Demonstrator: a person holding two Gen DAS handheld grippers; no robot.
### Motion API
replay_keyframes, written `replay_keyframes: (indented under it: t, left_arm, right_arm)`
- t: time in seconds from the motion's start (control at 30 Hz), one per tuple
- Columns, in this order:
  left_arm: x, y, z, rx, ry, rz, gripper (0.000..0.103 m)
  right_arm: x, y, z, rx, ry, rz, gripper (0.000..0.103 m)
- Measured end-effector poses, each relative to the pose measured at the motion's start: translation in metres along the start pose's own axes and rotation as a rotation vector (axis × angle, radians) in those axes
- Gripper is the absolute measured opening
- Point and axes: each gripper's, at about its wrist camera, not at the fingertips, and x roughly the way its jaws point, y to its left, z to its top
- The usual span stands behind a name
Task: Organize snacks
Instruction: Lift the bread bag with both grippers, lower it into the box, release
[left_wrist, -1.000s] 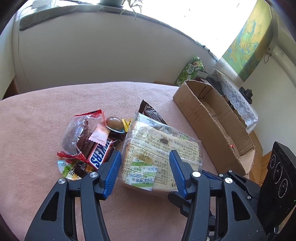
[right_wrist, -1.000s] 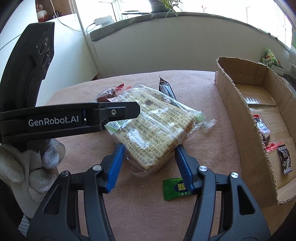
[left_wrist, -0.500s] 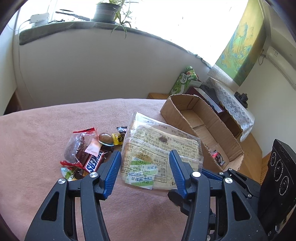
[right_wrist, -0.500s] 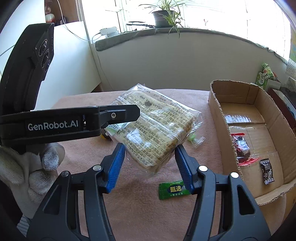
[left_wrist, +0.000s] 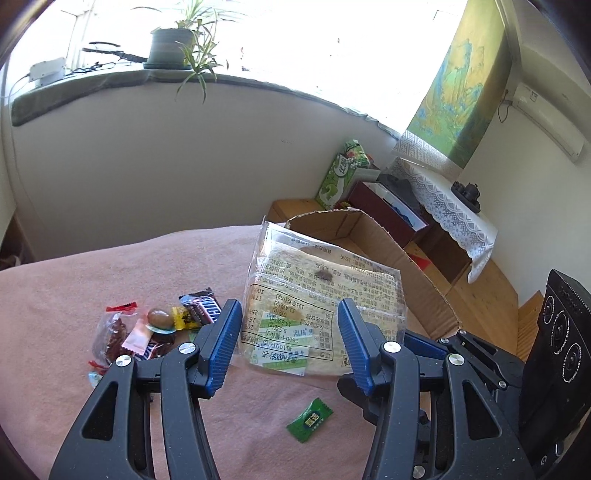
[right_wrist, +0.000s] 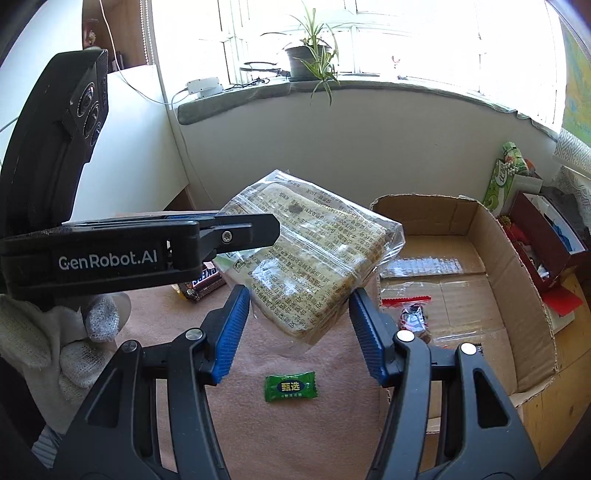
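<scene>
Your left gripper (left_wrist: 286, 332) and right gripper (right_wrist: 299, 321) both tilt downward, side by side, each clamped on the clear packet of crackers (right_wrist: 310, 258), which hangs clear of the pink tabletop (left_wrist: 74, 280). Your gloved hand (right_wrist: 62, 343) wraps the left gripper's handle. Directly below the packet, between the right gripper's fingers, lies a green candy (right_wrist: 291, 386). The cardboard box (right_wrist: 517, 273) sits to the right of both grippers, a few wrapped snacks on its floor. Left of the left gripper lies a pile of loose snacks (left_wrist: 147, 328).
</scene>
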Motion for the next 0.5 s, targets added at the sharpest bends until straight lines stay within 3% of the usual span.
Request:
replay_keyframes:
  t: [0.5]
  left_arm:
    - [0.044,-0.055,0.028,0.086,0.022,-0.016,0.052]
  right_arm:
    - [-0.014,-0.069,0.012,0.059,-0.022,-0.061,0.059]
